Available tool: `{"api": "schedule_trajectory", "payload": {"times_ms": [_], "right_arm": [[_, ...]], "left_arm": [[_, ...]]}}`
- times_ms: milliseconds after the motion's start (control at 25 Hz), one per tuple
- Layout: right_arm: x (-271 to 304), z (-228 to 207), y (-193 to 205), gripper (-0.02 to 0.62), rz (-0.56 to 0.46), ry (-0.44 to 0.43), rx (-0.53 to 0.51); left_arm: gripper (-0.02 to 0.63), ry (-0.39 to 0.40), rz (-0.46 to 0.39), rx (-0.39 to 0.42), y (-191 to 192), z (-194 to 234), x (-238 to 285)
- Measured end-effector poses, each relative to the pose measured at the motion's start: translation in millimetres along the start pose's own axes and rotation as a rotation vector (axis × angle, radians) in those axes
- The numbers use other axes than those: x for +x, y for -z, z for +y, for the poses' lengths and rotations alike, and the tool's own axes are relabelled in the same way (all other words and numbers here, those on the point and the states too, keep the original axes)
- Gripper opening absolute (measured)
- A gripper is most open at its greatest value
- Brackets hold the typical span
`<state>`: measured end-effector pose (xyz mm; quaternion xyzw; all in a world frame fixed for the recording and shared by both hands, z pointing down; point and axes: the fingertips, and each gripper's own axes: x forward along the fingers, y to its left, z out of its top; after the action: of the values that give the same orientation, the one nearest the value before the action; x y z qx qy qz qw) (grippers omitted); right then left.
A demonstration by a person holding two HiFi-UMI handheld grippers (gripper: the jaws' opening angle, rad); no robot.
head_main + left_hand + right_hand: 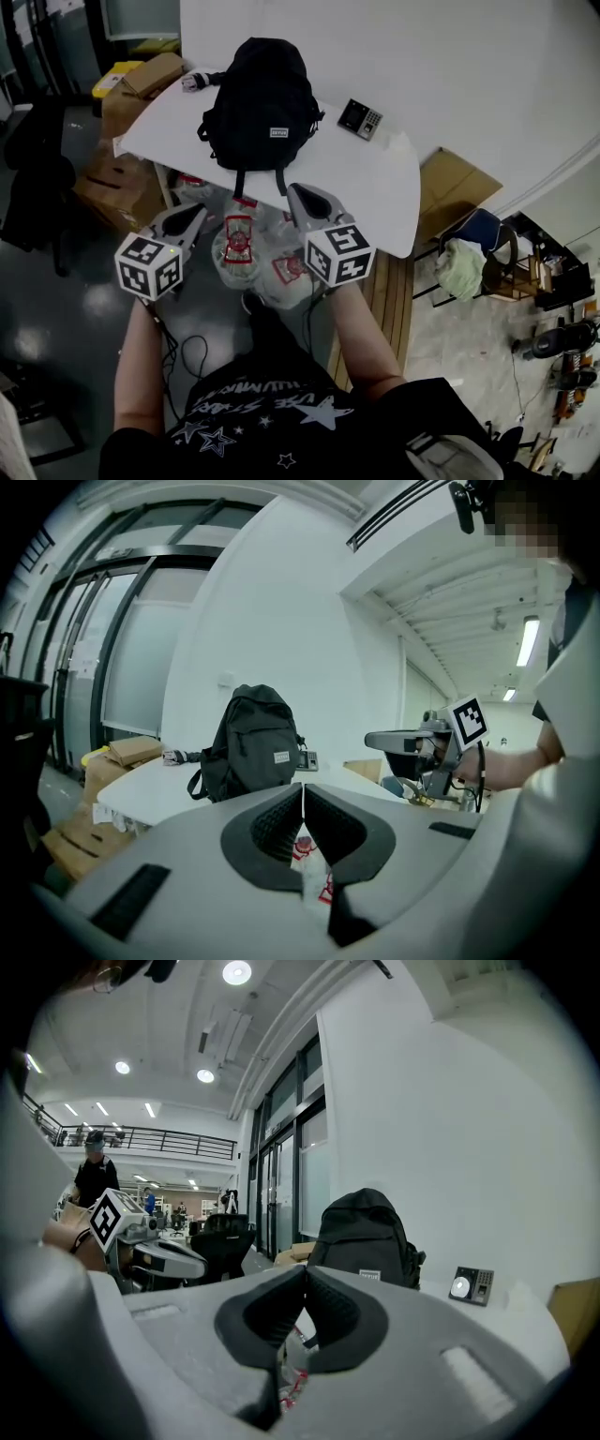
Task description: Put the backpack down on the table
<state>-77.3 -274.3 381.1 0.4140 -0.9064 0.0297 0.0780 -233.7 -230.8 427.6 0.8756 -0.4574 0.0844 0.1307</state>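
Observation:
A black backpack point(262, 98) stands upright on the white table point(375, 178), its straps hanging over the near edge. It also shows ahead in the left gripper view point(251, 742) and the right gripper view point(366, 1237). My left gripper point(195, 216) is held short of the table's near edge, left of the straps, shut with nothing between its pads point(302, 787). To the right of the straps, my right gripper point(298, 195) is just at that edge, also shut and empty point(305, 1272). Neither gripper touches the backpack.
A grey keypad device point(360, 119) lies on the table right of the backpack, and a small item point(195, 82) lies at the far left corner. Plastic bags point(239, 244) sit under the table. Cardboard boxes point(141, 84) stand at the left, a chair with cloth point(464, 258) at the right.

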Motion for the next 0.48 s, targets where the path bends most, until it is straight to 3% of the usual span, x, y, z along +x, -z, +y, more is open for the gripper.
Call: {"api": "schedule_trajectory", "payload": {"times_ms": [240,480], "right_arm": [[-36.3,39.8,20.1,0.000,0.053,0.002,-0.041],[-70.4,52.1,36.0,0.000,0.089,0.027,-0.032]], "left_arm": [[0.006,0.046,0.008,0.009,18.8,-38.0,-23.4],[0.006,0.107,0.009,0.038,24.8,-74.2,-31.8]]}}
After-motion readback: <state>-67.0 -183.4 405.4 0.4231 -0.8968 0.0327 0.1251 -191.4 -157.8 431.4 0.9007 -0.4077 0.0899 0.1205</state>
